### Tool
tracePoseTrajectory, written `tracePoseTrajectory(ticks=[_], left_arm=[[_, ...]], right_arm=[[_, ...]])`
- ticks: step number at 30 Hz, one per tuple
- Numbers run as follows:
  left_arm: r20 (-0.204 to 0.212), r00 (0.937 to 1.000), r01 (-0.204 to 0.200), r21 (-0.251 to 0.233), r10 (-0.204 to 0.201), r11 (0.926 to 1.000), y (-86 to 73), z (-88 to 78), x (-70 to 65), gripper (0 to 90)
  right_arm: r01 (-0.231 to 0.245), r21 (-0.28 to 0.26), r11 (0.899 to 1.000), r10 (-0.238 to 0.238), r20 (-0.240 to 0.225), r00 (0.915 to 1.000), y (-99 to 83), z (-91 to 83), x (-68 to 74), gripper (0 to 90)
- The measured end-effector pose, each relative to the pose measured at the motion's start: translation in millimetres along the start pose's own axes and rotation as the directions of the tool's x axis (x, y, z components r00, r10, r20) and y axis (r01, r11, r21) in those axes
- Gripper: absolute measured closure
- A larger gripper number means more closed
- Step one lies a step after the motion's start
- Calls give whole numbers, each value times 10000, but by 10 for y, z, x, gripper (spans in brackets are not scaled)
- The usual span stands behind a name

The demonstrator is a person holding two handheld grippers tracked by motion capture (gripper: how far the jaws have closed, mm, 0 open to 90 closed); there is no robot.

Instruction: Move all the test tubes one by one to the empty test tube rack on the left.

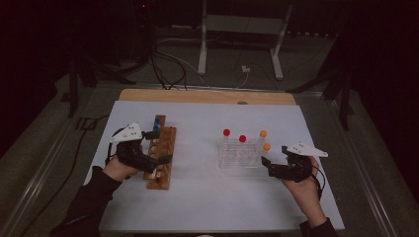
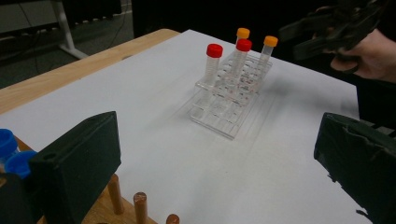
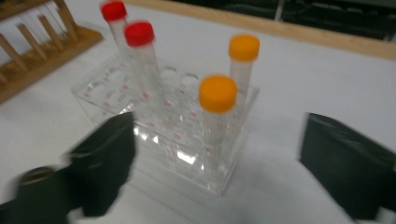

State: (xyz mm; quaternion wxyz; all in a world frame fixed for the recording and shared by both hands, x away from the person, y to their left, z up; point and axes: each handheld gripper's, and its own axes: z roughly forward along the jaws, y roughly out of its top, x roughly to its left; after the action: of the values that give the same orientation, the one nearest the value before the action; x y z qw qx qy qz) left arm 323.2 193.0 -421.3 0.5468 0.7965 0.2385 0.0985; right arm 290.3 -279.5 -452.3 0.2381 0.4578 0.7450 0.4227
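A clear plastic rack [image 1: 239,157] stands right of centre on the white sheet. It holds two red-capped tubes [image 1: 226,132] and two orange-capped tubes [image 1: 267,146]. My right gripper [image 1: 269,168] sits just right of the rack, jaws open; in the right gripper view [image 3: 224,168] the nearest orange-capped tube [image 3: 217,107] stands ahead between the jaws, untouched. At the left, a wooden peg rack [image 1: 160,158] carries blue-capped tubes [image 1: 156,129] at its far end. My left gripper [image 1: 165,159] hovers over that rack, open and empty [image 2: 219,177], with the blue caps [image 2: 9,149] beside its left jaw.
The white sheet [image 1: 197,197] covers a wooden table whose bare far edge [image 1: 207,95] shows. Behind the table stand a metal frame [image 1: 237,29] and floor cables [image 1: 168,69]. The far gripper [image 2: 303,39] appears beyond the clear rack [image 2: 224,112] in the left gripper view.
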Motion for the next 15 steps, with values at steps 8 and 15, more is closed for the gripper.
tracePoseTrajectory(ticks=[8,15], left_arm=[[1,10000,-12,-1,12,10000,-3,5,2,15],[-4,10000,-50,6,50,10000,0,9,-1,15]], right_arm=[[177,432,9989,-161,-363,9992,-36,96,-41,510],[217,578,9981,-182,-617,9979,-17,183,-49,662]])
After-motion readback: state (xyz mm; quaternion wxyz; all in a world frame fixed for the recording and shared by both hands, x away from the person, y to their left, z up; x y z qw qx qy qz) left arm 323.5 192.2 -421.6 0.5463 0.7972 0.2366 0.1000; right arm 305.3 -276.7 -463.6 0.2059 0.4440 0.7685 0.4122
